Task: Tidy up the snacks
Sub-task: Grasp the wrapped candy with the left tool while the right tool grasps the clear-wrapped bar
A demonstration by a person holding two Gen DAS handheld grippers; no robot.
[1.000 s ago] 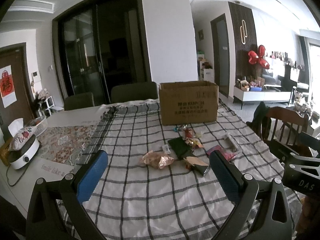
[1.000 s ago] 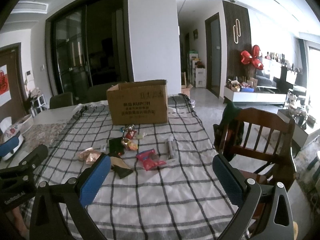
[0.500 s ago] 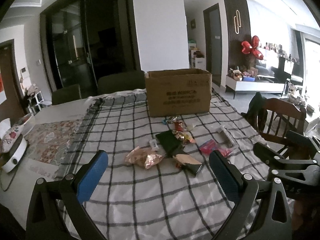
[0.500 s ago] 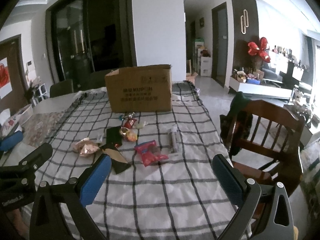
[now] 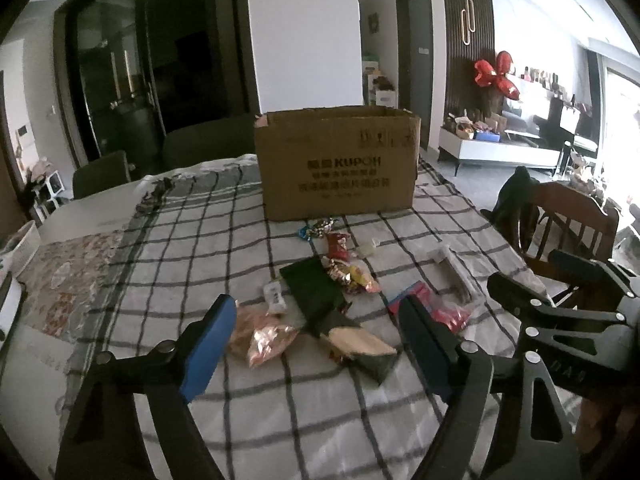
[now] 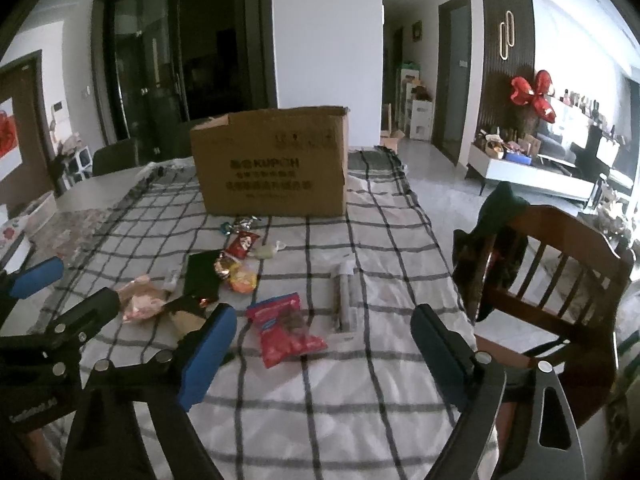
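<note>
Several snack packets lie on the checked tablecloth (image 5: 208,240) in front of an open cardboard box (image 5: 338,162). Among them are a pink foil bag (image 5: 260,334), a dark green packet (image 5: 312,290), a tan-and-black packet (image 5: 360,346) and a red bag (image 6: 286,330). A clear tube pack (image 6: 344,298) lies to the right. My left gripper (image 5: 316,350) is open and empty, just short of the pink bag and the tan packet. My right gripper (image 6: 320,354) is open and empty, near the red bag. The box also shows in the right wrist view (image 6: 272,162).
A wooden chair (image 6: 552,280) with dark clothing over it stands at the table's right side. Dark chairs (image 5: 100,174) stand at the far side. A floral mat (image 5: 68,276) lies on the left. Each gripper shows in the other's view.
Both grippers have moved forward toward the snacks and the box, which now look larger and nearer. Both stay open.
</note>
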